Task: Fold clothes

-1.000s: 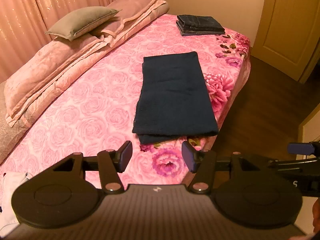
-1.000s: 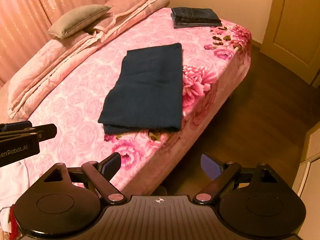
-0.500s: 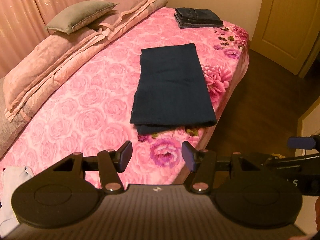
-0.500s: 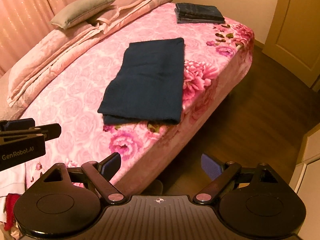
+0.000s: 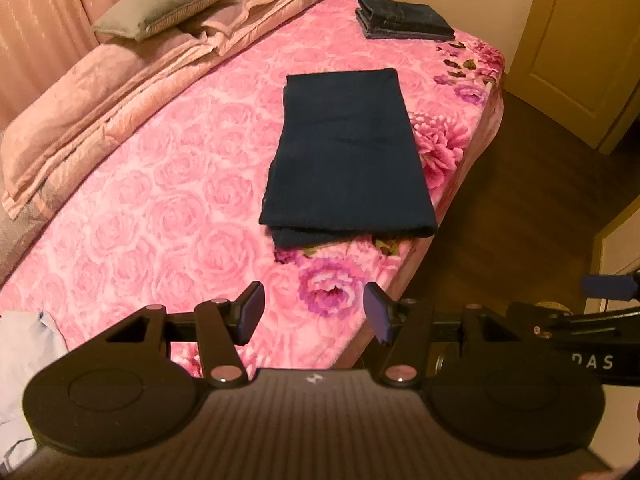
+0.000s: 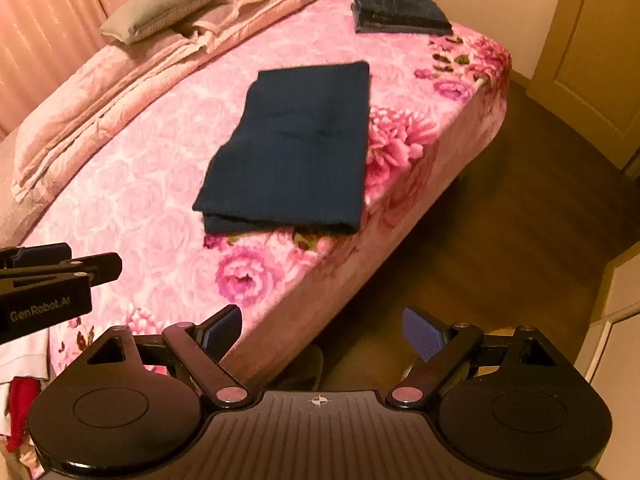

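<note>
Black plastic filled the foreground of both views. We saw our left gripper held above the near edge of the bed, its blue pads apart with nothing between them; our right gripper hung past the bed's corner, over the floor, jaws spread wider and just as empty. Both pointed steeply down toward the bed.

Only the right wrist view showed a red cloth low at its left edge beside some white fabric, along with a dark shape on the floor under the bed's edge that we could not make out. Only the left wrist view showed a pale bluish garment lying at the near left.

Beyond the fingers spread the pink rose-patterned blanket covering the bed. The folded navy garment lay flat on it near the right edge, well apart from both grippers. Farther on, a second folded dark stack sat at the far corner. A grey-green cushion rested on the folded pink quilt along the curtained side. To the right ran a dark wooden floor up to a closed door.
</note>
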A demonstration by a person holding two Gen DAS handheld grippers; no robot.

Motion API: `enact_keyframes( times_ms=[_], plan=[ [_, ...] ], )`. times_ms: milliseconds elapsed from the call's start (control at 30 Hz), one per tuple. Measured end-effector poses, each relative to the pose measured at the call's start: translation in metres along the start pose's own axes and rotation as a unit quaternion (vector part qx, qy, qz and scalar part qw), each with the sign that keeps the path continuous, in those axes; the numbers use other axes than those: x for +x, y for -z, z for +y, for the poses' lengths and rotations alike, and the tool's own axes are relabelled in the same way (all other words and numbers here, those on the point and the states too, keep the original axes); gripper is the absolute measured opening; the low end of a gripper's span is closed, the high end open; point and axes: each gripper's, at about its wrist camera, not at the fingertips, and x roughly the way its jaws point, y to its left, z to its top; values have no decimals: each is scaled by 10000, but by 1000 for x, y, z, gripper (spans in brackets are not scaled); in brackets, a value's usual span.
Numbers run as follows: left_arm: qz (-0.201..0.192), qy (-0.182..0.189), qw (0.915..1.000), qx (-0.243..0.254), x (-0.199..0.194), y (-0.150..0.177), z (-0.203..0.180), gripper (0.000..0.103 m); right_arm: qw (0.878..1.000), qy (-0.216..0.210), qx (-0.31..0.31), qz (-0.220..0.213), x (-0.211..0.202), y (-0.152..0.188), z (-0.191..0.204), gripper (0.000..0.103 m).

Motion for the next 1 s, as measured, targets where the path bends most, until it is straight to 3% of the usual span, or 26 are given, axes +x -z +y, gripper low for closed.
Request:
enact_keyframes(
  times_ms=[267,533,833,1000],
  plan=[
    [-100,544,9952,-802,56,-24,59,51,9979,-311,519,249,44,-11,-35,90],
    [408,1128,9780,-1706,157,-65,104,50,9839,-861,1432,627,112,-49,-91,90],
    [674,1399,9737,-1666,255,-122,133,50,9564,-1512,2445,514,201,-118,-145,89],
    [658,1559,9681,-1846,304,-131,160,50,9575,-1705,2308,304,254,-143,-151,89]
  ],
)
